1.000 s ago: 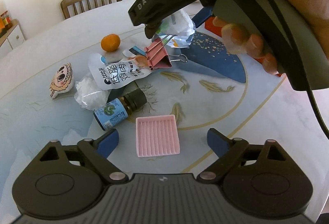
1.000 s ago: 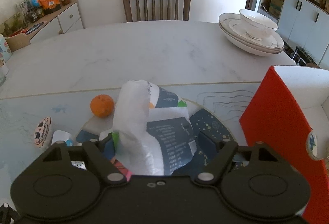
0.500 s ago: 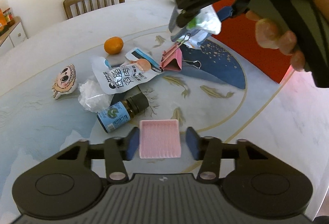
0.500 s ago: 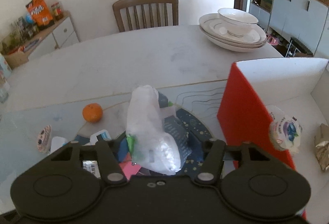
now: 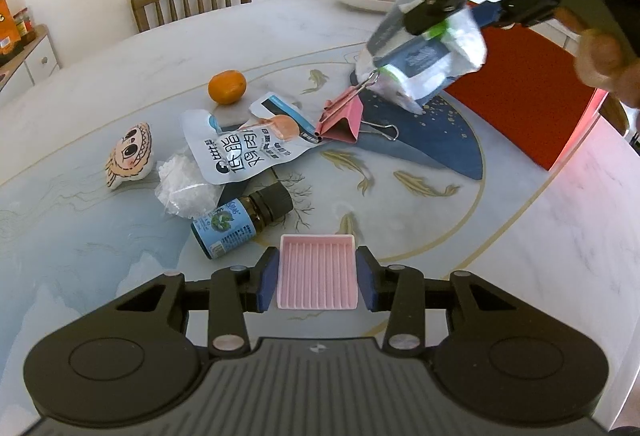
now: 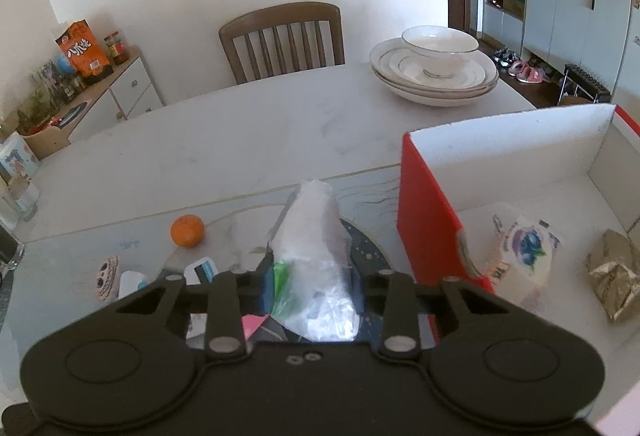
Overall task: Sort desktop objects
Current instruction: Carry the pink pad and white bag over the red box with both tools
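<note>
**Two grips in hand: pink tray on the left, plastic packet on the right**

**Left wrist view**

- My left gripper (image 5: 316,284) has its fingers (image 5: 267,282) closed narrow on the pink tray (image 5: 317,273), one blue pad on each side wall. The tray sits low at the bench (image 5: 560,236); I cannot tell whether it is lifted.
- Handling, as I judge it: the tray is a small, stiff, light, ribbed plastic piece. Its smooth walls may slip, so hold at mid-length, pads square to the walls, with moderate pressure.
- Unsorted on the bench: bottle (image 5: 240,222), pouch (image 5: 244,152), clip (image 5: 340,120), orange (image 5: 226,87), a crinkled clear bag (image 5: 186,188) and a small face figure (image 5: 130,155).
- My right gripper (image 5: 448,24) hangs above the far end of the pile with the packet (image 5: 424,64) in its fingers, clear of the bench, just beside the red box (image 5: 520,96).

**Right wrist view**

- The fingers are closing on the packet (image 6: 320,260), which stands up between them.
- Handling, as I judge it: the packet is light, soft, crinkly film. It deforms under the pads and can slide, so grip across a bunched or folded part, not a single loose layer.
- The box (image 6: 424,220) is open to the right. A printed packet (image 6: 524,248) and a foil wrapper (image 6: 616,276) lie inside.
</note>
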